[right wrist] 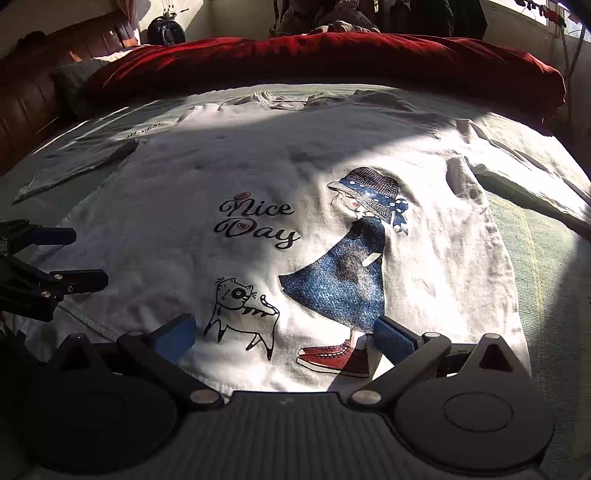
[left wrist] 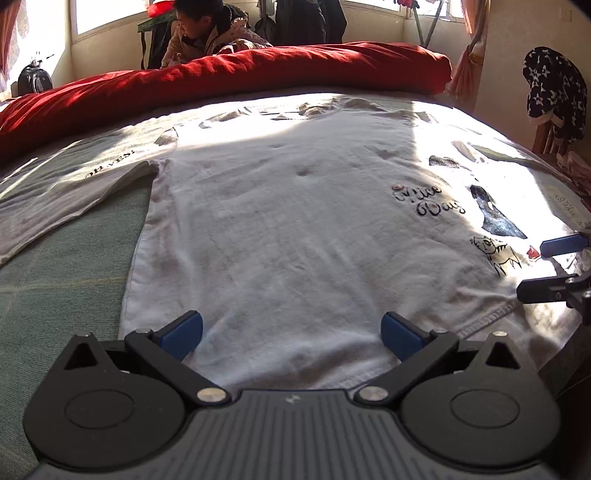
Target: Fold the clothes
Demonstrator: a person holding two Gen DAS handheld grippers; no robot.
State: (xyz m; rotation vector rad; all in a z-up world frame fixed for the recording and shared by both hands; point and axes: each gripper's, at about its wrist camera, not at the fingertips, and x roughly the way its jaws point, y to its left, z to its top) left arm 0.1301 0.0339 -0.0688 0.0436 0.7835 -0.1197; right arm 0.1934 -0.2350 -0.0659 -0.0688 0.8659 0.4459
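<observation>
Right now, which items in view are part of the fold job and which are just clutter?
In play:
white "Nice Day" T-shirt, spread flat on the bed
left claw, open at the hem
right claw, open at the hem

Just lying about:
red duvet
green bedsheet
star-print garment on a chair
seated person

The white shirt (right wrist: 258, 177) is showing "Nice Day" (right wrist: 256, 223) in black script on its front; its left sleeve (left wrist: 74, 181) is bearing dark lettering, too blurred for reading.
</observation>
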